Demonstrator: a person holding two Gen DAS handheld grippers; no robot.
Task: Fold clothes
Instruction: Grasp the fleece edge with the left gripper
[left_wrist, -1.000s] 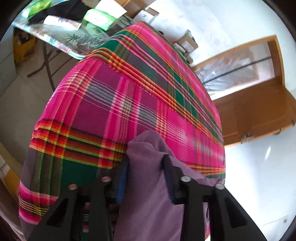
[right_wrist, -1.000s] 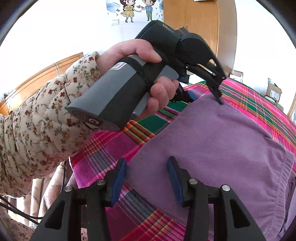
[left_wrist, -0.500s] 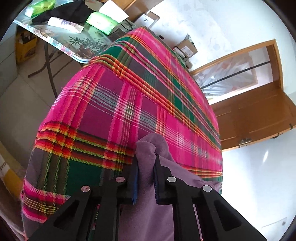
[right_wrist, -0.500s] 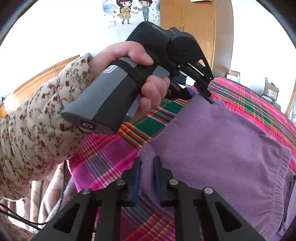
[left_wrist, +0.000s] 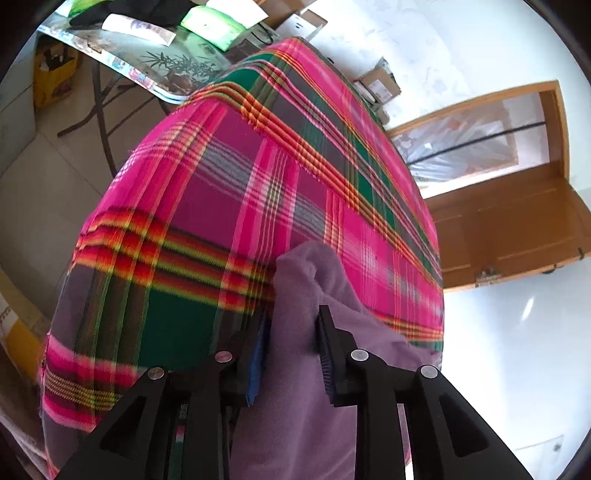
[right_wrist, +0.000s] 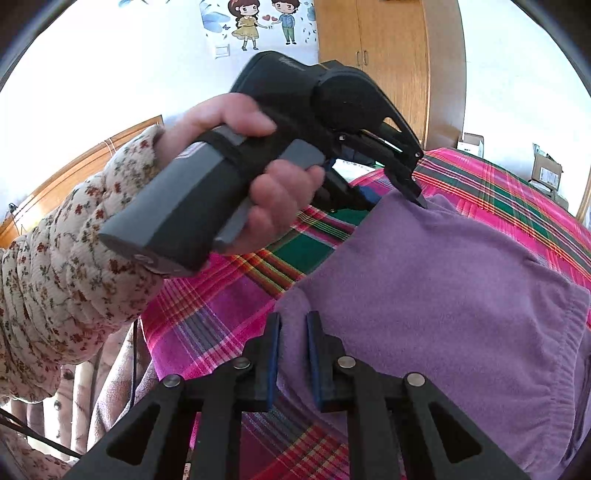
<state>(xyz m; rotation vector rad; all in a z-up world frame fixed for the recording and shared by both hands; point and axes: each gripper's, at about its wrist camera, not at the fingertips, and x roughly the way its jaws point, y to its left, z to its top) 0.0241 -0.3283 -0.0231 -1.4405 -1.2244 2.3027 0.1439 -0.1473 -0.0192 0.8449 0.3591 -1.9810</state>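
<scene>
A purple fleece garment (right_wrist: 443, 288) with an elastic hem lies on a bright pink, green and red plaid cloth (right_wrist: 229, 295). My right gripper (right_wrist: 293, 332) is shut on the garment's near corner. In the left wrist view my left gripper (left_wrist: 293, 325) is shut on another corner of the purple garment (left_wrist: 306, 369), which bunches up between the pads. The left gripper also shows in the right wrist view (right_wrist: 413, 188), held in a hand with a floral sleeve, its tips pinching the garment's far corner.
The plaid cloth (left_wrist: 258, 177) covers a table that drops off at the left edge. Beyond it stands a glass-topped side table (left_wrist: 147, 59) with packets. Cardboard boxes (left_wrist: 380, 83) sit by the wall. A wooden door (left_wrist: 517, 229) and a wooden wardrobe (right_wrist: 388, 55) stand behind.
Both grippers closed on the garment's corners from open a second ago. The left gripper has since moved closer over the plaid cloth, holding the cloth.
</scene>
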